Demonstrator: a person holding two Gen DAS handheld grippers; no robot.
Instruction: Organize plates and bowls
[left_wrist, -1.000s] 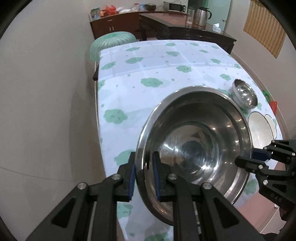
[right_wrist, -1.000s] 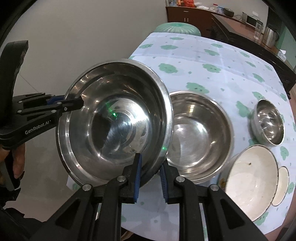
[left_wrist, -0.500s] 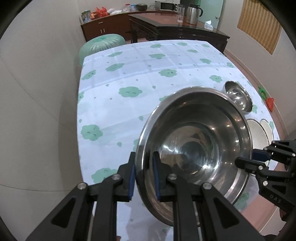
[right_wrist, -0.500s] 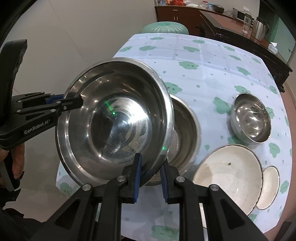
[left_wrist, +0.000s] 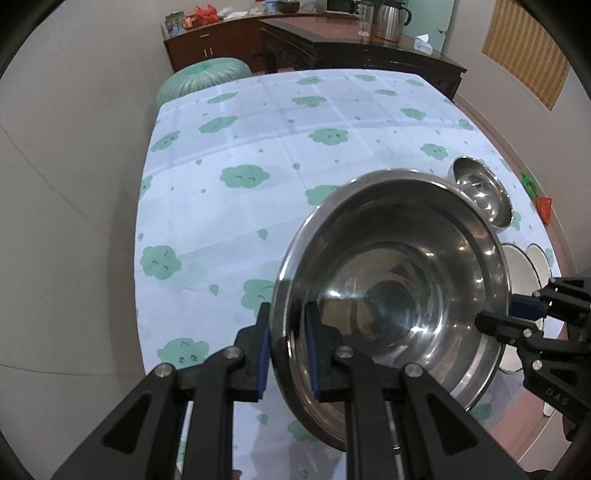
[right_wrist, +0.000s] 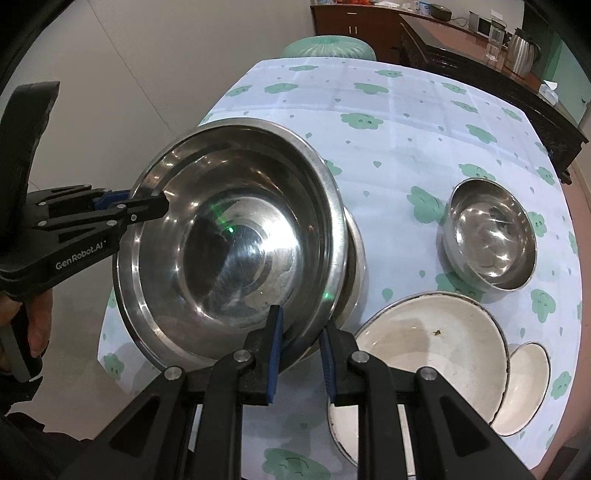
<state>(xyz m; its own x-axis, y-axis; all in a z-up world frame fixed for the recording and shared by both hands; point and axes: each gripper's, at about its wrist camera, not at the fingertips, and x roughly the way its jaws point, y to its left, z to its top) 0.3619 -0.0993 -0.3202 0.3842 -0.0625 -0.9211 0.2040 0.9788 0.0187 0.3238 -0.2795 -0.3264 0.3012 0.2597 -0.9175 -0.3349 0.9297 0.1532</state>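
Carried over the second bowl (right_wrist: 354, 258), the tilted steel bowl (right_wrist: 236, 243) stays rim-pinched by both grippers (left_wrist: 287, 350) (right_wrist: 301, 343).

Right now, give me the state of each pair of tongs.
Left tongs: closed on the rim of the large steel bowl.
Right tongs: closed on the same bowl's opposite rim.

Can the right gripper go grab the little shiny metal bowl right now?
Probably not yet. The right gripper is clamped on the rim of the big steel bowl, and the left gripper pinches the opposite rim. The path over the tablecloth to the small steel bowl looks free, but its jaws are busy.
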